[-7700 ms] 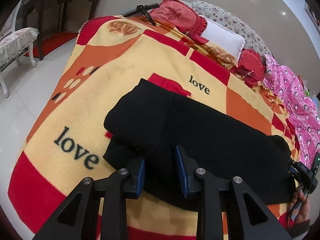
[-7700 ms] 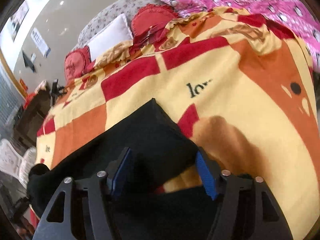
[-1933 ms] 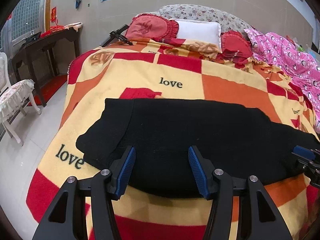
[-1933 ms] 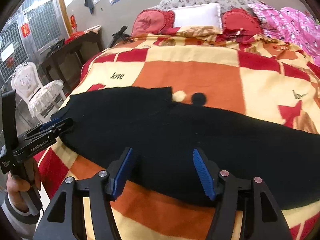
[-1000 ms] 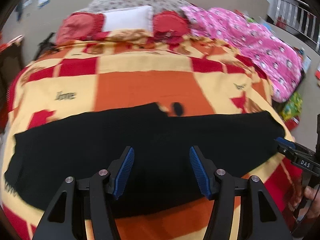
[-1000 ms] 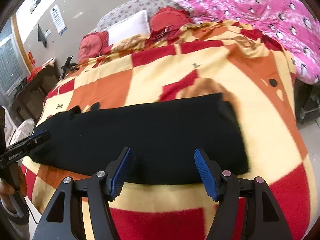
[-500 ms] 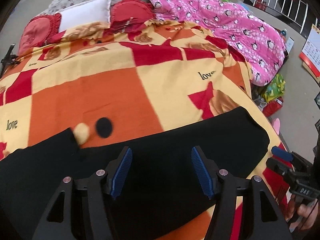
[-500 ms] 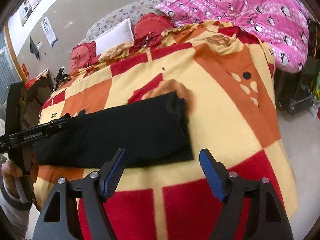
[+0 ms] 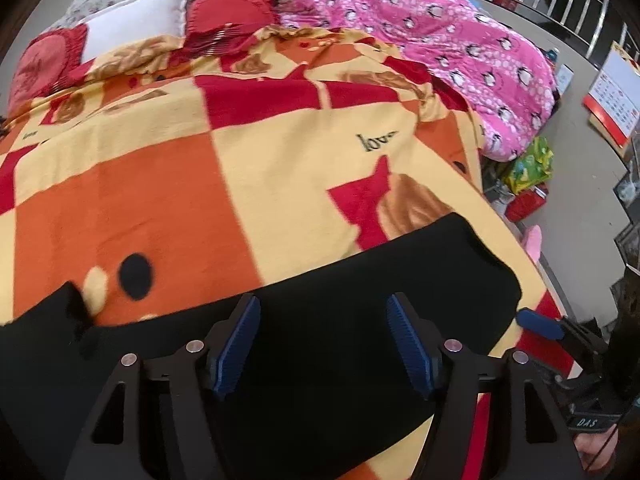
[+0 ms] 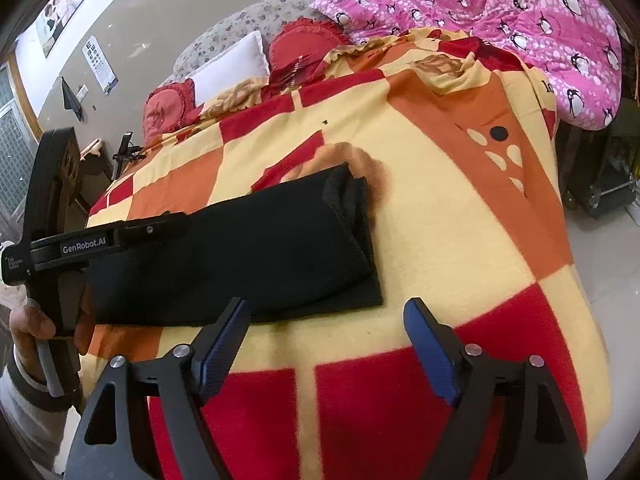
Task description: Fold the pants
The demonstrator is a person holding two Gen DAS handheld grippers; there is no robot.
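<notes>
The black knit pants (image 10: 256, 248) lie in a long flat band across the near part of the red, orange and cream checked blanket (image 10: 460, 248), one end stopping just short of the blanket's near corner.

Your right wrist view shows that end whole: a squared corner with a bunched fold on its far side, and bare blanket beyond it. It also shows your left gripper (image 10: 132, 234) from the side, reaching in over the pants, its handle held in your left hand (image 10: 44, 324) with a pale sleeve cuff below. Your left wrist view shows instead the pants running off toward the left edge, and the tip of your right gripper (image 9: 540, 322) just beside the pants' end.

Your left gripper (image 9: 322, 344) points steeply down over the middle of the pants; its blue-padded jaws are opening, with black cloth under the gap but neither pad pressing on it. Your right gripper (image 10: 326, 342) points down at the blanket just nearer than the pants' edge, its jaws opening wide with only blanket between them.

Beyond the blanket sit a white pillow (image 9: 136, 20), round red frilled cushions (image 9: 232, 12) and a pink penguin-print quilt (image 9: 440, 36).
</notes>
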